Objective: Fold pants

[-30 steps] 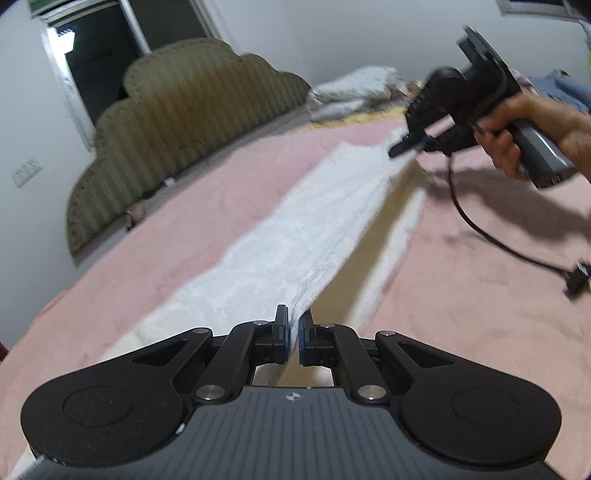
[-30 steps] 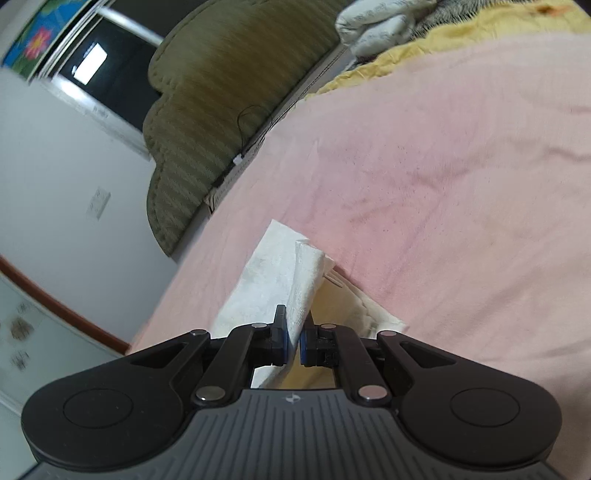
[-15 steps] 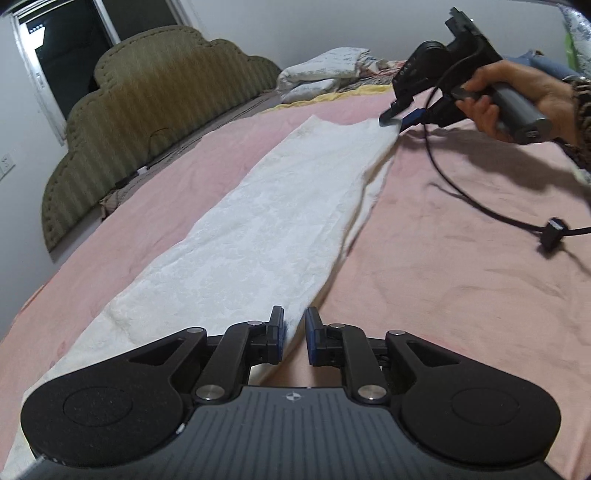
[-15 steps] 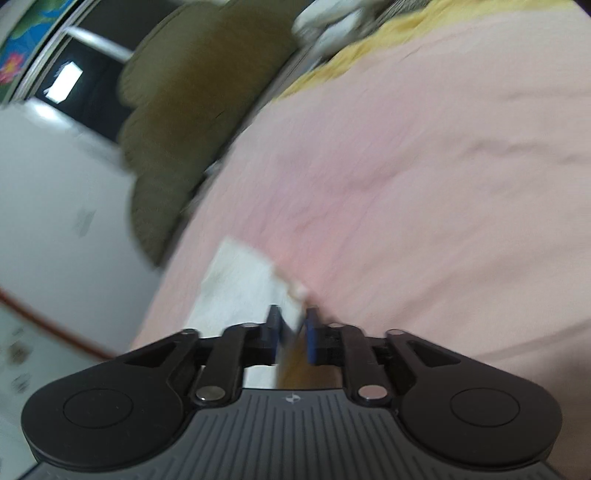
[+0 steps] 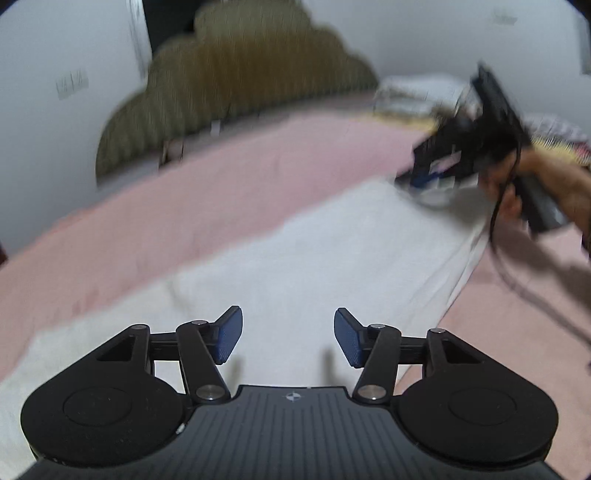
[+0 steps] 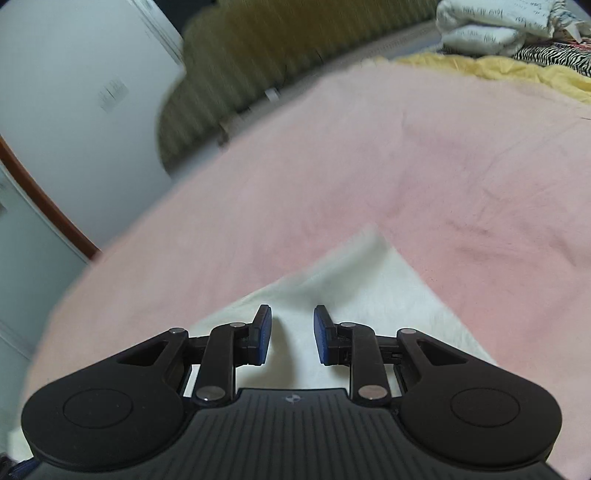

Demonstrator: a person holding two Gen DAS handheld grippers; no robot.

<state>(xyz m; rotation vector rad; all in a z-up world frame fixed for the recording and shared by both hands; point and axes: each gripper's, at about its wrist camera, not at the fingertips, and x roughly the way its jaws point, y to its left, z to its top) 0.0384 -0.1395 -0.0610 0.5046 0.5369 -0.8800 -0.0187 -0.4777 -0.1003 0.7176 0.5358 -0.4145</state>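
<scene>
White pants (image 5: pixel 332 258) lie flat in a long strip on the pink bed (image 5: pixel 184 206); left gripper (image 5: pixel 288 339) and right gripper (image 6: pixel 291 334) jaws both apart, holding nothing.

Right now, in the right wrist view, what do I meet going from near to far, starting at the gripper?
Right gripper, open → white pants lying flat → pink blanket → yellow blanket edge → white bundle of bedding at the far end.

Your left gripper (image 5: pixel 288 339) shows matt black plastic, dimpled blue pads and shiny metal pivots. Below it, the white pants (image 5: pixel 332 258) look like soft matt cloth; upper left, the pink blanket (image 5: pixel 184 221) looks fuzzy.
</scene>
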